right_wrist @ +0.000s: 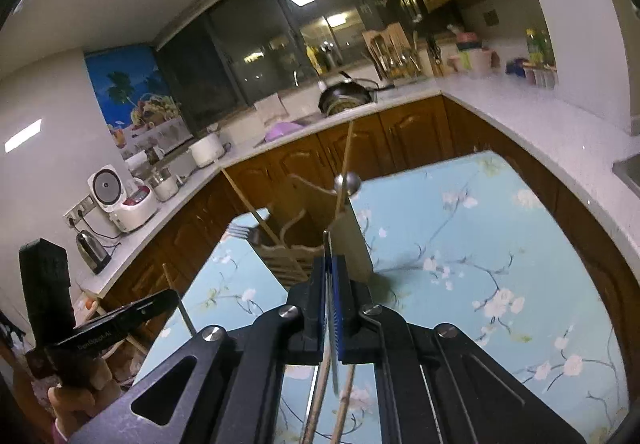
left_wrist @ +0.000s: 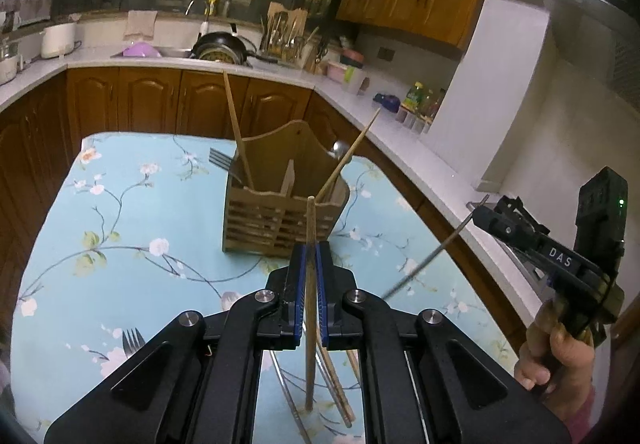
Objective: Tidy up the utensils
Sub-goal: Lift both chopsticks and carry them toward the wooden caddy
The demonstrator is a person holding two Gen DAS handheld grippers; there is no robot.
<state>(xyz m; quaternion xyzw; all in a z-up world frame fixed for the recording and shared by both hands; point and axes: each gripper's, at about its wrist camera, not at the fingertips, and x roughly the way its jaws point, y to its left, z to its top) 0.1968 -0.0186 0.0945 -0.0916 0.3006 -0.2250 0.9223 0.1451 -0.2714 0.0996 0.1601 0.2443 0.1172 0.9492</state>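
Observation:
A wooden utensil holder [left_wrist: 280, 215] [right_wrist: 352, 244] stands on the blue floral tablecloth [left_wrist: 120, 224]. It holds two slanting chopsticks, a fork [left_wrist: 220, 159] and a spoon [left_wrist: 340, 149]. My left gripper [left_wrist: 311, 250] [right_wrist: 172, 298] is shut on an upright wooden chopstick [left_wrist: 310, 215] [right_wrist: 170, 276], just in front of the holder. To the holder's right, my right gripper [left_wrist: 480, 213] [right_wrist: 331, 262] is shut on a thin metal utensil [left_wrist: 424, 264] [right_wrist: 327, 244]. It shows edge-on, so I cannot tell its kind. Both grippers hang above the table.
A loose fork [left_wrist: 133, 342] lies on the cloth at the near left. More chopsticks [left_wrist: 340, 392] and a metal piece lie under my left gripper. A white counter [left_wrist: 400, 139] over brown cabinets wraps the table, with a sink, pan, second rack, bottles and cookers.

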